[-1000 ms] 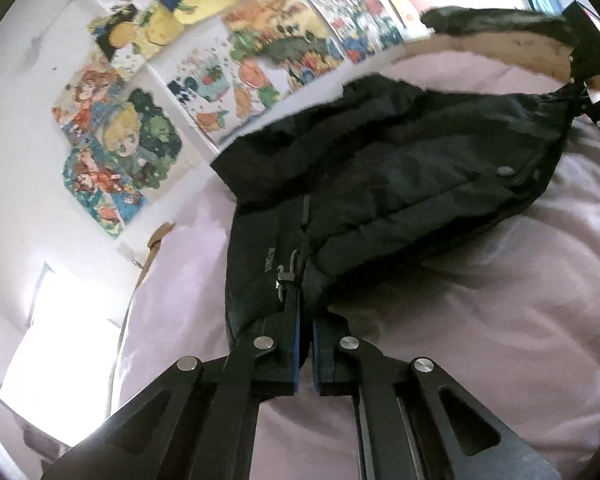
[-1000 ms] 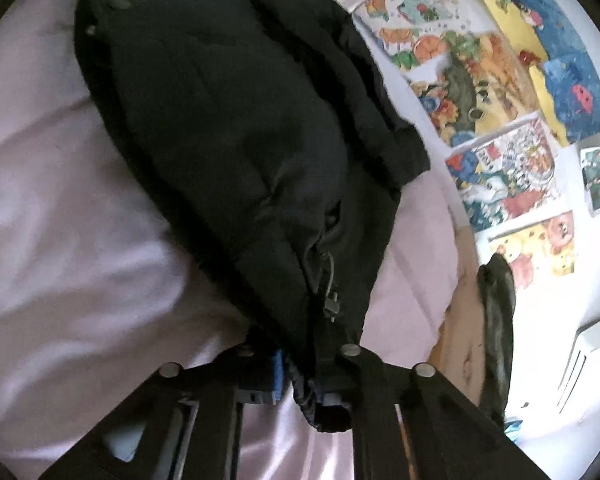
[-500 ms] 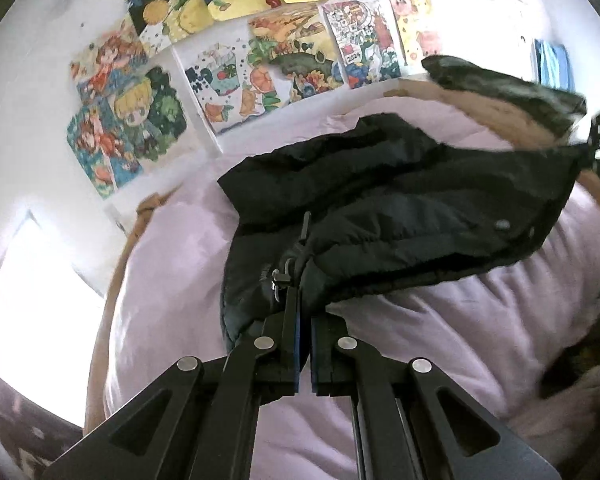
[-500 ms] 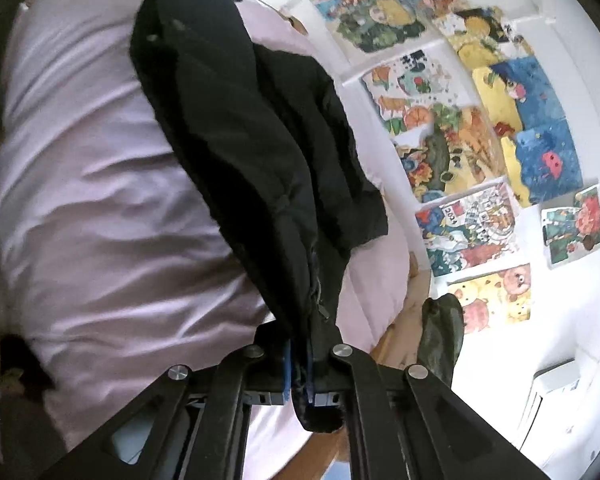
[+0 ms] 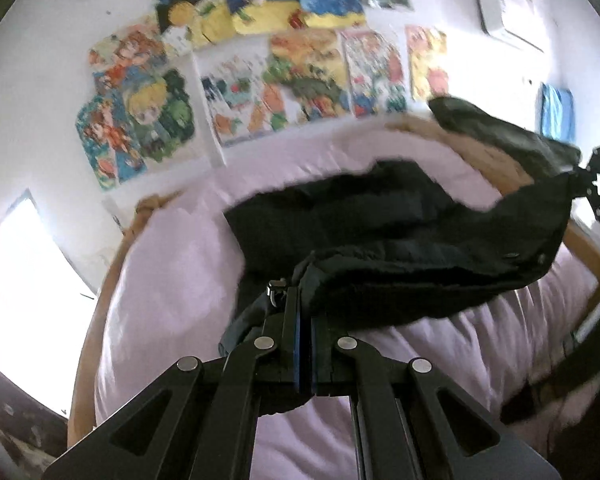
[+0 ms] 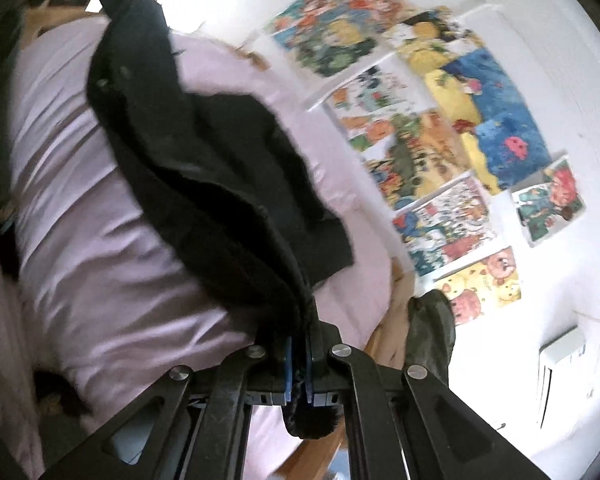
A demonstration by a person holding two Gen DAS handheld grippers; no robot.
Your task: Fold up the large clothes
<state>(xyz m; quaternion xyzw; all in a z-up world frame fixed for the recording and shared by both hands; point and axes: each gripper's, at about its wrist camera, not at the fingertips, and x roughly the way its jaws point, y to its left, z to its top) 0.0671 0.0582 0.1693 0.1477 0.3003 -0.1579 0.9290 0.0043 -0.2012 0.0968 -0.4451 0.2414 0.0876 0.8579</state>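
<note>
Left wrist view: left gripper (image 5: 305, 312) pinching edge of black jacket (image 5: 400, 248) beside zip pull; jacket slung above pink bed sheet (image 5: 172, 280), far corner running to right gripper (image 5: 580, 184) at frame's right edge. Cartoon posters (image 5: 284, 80) on white wall behind; dark green garment (image 5: 500, 132) draped on wooden bed frame.

Right wrist view: right gripper (image 6: 298, 364) pressed tight on jacket (image 6: 204, 160) edge, fabric bunched between blue pads. Jacket hangs over sheet (image 6: 100, 240), stretching toward upper left.

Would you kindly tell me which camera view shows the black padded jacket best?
The left wrist view: the black padded jacket stretches across it above the lilac sheet, between both grippers. The right wrist view shows it foreshortened, running away lengthwise.
</note>
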